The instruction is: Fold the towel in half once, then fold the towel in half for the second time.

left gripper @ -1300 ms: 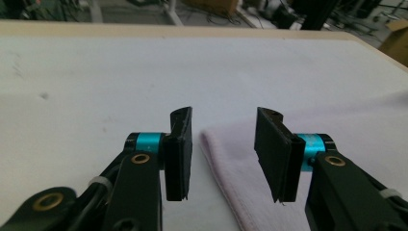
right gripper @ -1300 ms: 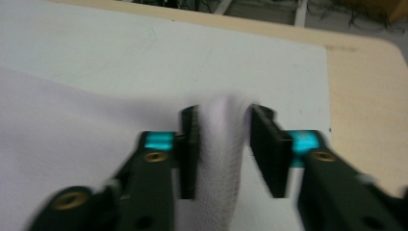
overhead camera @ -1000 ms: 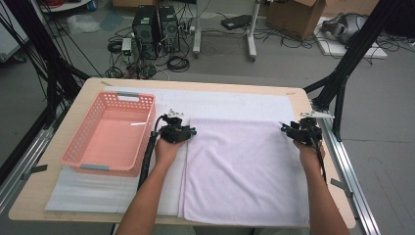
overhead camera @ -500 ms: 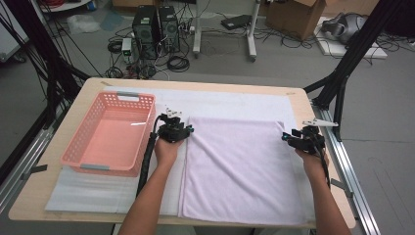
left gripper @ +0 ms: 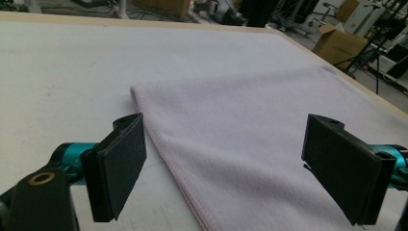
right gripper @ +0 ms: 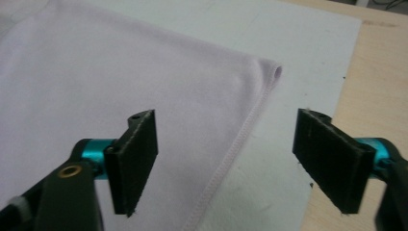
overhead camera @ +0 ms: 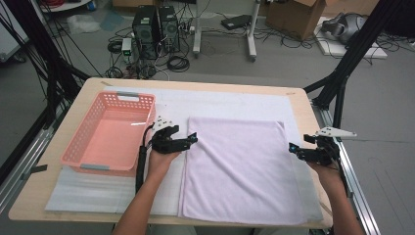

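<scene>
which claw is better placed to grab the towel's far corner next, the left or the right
Left, probably. The left claw is open beside the lilac towel, close to its far left corner, with the hem between its jaws in the left gripper view. The right claw, also open, sits farther down the right edge from its corner.

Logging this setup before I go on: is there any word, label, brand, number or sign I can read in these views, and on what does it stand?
None can be read.
The lilac towel, pink basket, white mat and both grippers, left and right, show no print.
The cardboard box and computer towers on the floor are too small and blurred to tell any marking.
</scene>
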The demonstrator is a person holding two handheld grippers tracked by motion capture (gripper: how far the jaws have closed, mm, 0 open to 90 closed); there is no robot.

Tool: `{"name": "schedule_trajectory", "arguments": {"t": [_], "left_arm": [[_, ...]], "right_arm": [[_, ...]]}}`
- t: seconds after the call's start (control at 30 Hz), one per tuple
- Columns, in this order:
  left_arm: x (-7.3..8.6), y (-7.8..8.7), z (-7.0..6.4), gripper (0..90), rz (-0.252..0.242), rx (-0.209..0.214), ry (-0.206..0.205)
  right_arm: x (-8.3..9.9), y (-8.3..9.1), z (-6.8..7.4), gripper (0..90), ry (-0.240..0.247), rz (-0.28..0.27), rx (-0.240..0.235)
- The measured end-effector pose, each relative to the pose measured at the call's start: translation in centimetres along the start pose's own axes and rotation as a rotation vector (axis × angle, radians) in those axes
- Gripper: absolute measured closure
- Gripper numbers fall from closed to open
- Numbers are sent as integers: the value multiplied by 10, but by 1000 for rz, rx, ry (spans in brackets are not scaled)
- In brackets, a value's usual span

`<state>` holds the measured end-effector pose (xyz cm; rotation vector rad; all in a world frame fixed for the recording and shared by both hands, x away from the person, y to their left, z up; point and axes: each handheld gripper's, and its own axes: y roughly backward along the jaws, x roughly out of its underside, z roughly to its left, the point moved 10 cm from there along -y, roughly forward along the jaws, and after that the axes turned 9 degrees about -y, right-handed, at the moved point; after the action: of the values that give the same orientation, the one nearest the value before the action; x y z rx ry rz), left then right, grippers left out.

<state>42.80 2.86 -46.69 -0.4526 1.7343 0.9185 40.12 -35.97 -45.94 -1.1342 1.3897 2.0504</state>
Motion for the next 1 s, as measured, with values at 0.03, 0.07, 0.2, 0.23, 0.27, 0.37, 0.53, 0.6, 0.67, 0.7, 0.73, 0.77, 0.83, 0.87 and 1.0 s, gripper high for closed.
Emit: {"name": "schedule_trajectory", "arguments": {"t": [0.03,0.07,0.2,0.23,0.27,0.37,0.53,0.6,0.67,0.7,0.73,0.77,0.83,0.87,1.0], "left_arm": [[0,1,-3,151,9,13,-6],[-1,2,-6,152,4,29,-8],[-12,7,-12,164,-49,45,-4],[-13,8,-12,164,-53,46,0],[-13,8,-11,164,-56,46,6],[-10,9,-11,195,-34,47,-24],[-12,10,-10,174,-46,35,-61],[-13,10,-9,175,-54,22,-76],[-12,10,-9,185,-44,16,-86],[-11,10,-10,196,-33,7,-101],[-11,9,-9,211,-22,1,-109],[-12,8,-9,230,-14,-4,-111],[-16,7,-8,248,-11,-11,-110],[-20,6,-7,248,-15,-14,-111],[-25,1,-1,238,4,-21,-107]], "right_arm": [[1,3,1,197,12,-3,0],[3,5,1,195,19,-6,3],[7,14,7,188,34,-15,-19],[7,16,9,185,34,-23,-24],[7,17,10,182,30,-28,-27],[5,17,14,180,38,-29,-42],[5,11,17,180,32,-19,-53],[4,9,18,181,31,-21,-50],[3,8,20,180,28,-17,-54],[3,8,21,180,32,-15,-55],[3,7,22,180,35,-16,-56],[3,7,23,180,34,-16,-55],[2,6,22,180,34,-14,-56],[2,5,22,180,35,-14,-56],[1,1,23,180,28,-8,-65]]}}
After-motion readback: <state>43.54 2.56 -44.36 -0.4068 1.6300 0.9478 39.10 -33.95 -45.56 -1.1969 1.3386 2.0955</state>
